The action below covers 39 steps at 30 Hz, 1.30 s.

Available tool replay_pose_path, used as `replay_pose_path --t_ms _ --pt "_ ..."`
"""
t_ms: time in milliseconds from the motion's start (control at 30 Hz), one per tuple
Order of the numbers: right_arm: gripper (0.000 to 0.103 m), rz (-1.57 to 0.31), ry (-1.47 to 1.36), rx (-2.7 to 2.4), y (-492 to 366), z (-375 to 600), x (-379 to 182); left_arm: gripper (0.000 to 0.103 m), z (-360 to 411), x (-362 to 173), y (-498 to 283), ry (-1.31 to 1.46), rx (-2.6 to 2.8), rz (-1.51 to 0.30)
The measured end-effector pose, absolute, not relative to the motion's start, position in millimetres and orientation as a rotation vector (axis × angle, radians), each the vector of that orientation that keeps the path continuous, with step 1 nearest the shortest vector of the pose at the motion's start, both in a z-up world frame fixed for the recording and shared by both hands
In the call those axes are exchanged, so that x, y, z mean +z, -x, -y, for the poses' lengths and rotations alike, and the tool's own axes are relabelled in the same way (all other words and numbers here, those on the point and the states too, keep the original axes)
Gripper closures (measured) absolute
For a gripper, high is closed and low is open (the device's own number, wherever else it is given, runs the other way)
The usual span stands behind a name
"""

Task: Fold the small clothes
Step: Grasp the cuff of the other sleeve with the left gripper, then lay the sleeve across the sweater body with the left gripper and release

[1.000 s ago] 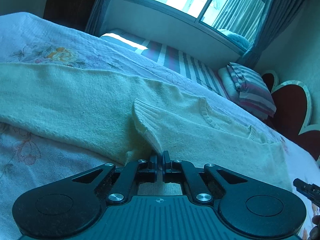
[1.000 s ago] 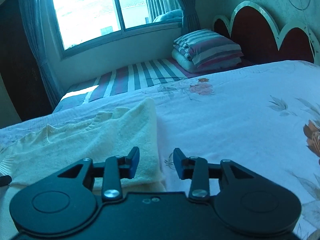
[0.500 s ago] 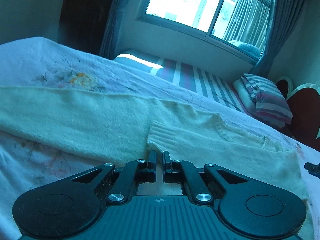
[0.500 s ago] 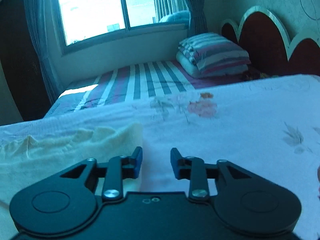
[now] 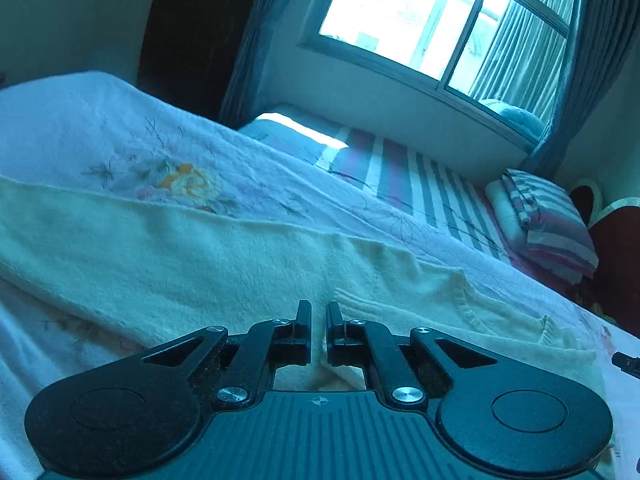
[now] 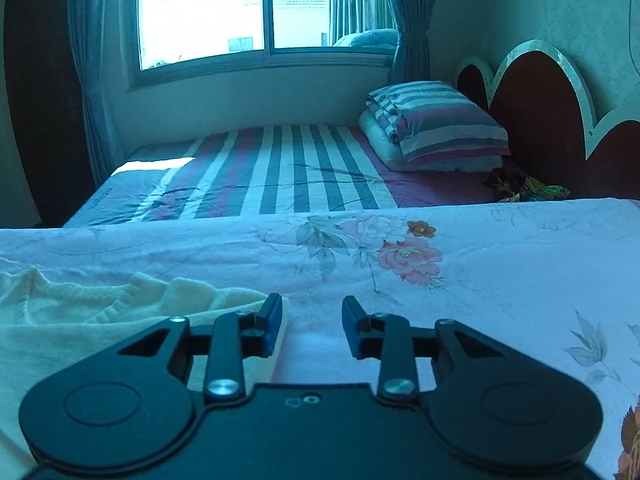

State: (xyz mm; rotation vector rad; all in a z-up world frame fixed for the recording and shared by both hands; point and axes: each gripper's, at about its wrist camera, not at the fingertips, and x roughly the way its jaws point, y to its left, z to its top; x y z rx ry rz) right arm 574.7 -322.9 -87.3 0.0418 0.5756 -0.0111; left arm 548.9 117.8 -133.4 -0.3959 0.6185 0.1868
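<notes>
Left wrist view
Left tongs (image 5: 319,330): jaws nearly together, a narrow slit between them. Cream knit showed in and behind the slit; I could not tell whether the pads pinched it or merely sat over it.
Sweater (image 5: 224,264): cream knit, lay flat on the floral bedsheet (image 5: 120,128) and ran across the whole view from the left edge to the right. A ribbed cuff or hem edge (image 5: 384,308) lay on the body just right of my fingertips.
Why so: I judged the sleeve was laid across the body as a first fold, with my tongs low over it to press or set it.
Right edge: a small dark tip (image 5: 626,364), probably my other tongs.

Right wrist view
Right tongs (image 6: 311,326): jaws wide apart, nothing between them, only sheet below the gap.
Sweater: lay to the left (image 6: 100,312); its edge touched or passed just under my left finger (image 6: 272,324).
Why so: I judged this hand was held open beside the edge, ready to take it for the next fold.
Background: striped bed (image 6: 280,168), pillow (image 6: 436,128), headboard (image 6: 536,116), window (image 6: 240,8).
</notes>
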Motion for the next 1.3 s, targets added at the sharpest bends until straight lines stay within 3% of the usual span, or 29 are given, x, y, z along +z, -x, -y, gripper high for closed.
replay_pose_path --t_ms 33,67,100,133,200,267,400,467,533,667,833,867,933,1000,1033,1133,1300 --pt "0.068 -0.568 -0.042 0.008 -565 321 -87 0.07 -115 -135 -552 0.378 0.181 -0.624" --pt "0.067 -0.567 -0.036 0.033 -556 319 -87 0.04 -111 -136 -554 0.362 0.178 -0.618" --pt "0.067 -0.563 -0.022 0.053 -548 315 -90 0.031 -105 -137 -557 0.339 0.166 -0.604" --pt "0.068 -0.565 0.01 0.072 -541 311 -96 0.031 -97 -139 -559 0.309 0.154 -0.607" --pt "0.067 -0.669 0.105 0.029 -543 303 -120 0.031 -83 -152 -568 0.226 0.17 -0.686" --pt "0.067 -0.645 0.069 0.022 -538 307 -117 0.032 -69 -152 -559 0.126 0.196 -0.668" --pt "0.067 -0.562 0.068 0.07 -517 294 -96 0.032 -75 -155 -539 0.178 0.245 -0.672" --pt "0.066 -0.679 0.141 0.05 -524 284 -111 0.032 -69 -154 -537 0.115 0.245 -0.67" --pt "0.065 -0.671 0.12 0.026 -519 285 -112 0.032 -77 -141 -527 0.18 0.23 -0.653" --pt "0.062 -0.572 0.071 0.034 -491 287 -89 0.032 -133 -127 -485 0.319 0.298 -0.551" --pt "0.062 -0.587 -0.005 0.003 -468 299 -81 0.032 -253 -146 -429 0.582 0.507 -0.457" --pt "0.062 -0.59 -0.014 -0.008 -463 300 -81 0.046 -278 -151 -420 0.651 0.537 -0.438" --pt "0.062 -0.595 -0.037 -0.032 -455 301 -80 0.063 -320 -162 -410 0.742 0.572 -0.423" --pt "0.062 -0.603 -0.067 -0.058 -447 300 -79 0.063 -352 -173 -406 0.808 0.598 -0.422" --pt "0.062 -0.605 -0.081 -0.071 -445 298 -78 0.071 -363 -178 -405 0.836 0.599 -0.41" --pt "0.062 -0.603 -0.094 -0.088 -438 288 -75 0.078 -389 -188 -405 0.927 0.577 -0.382" --pt "0.062 -0.604 -0.136 -0.089 -435 269 -69 0.078 -417 -202 -410 1.027 0.528 -0.312"
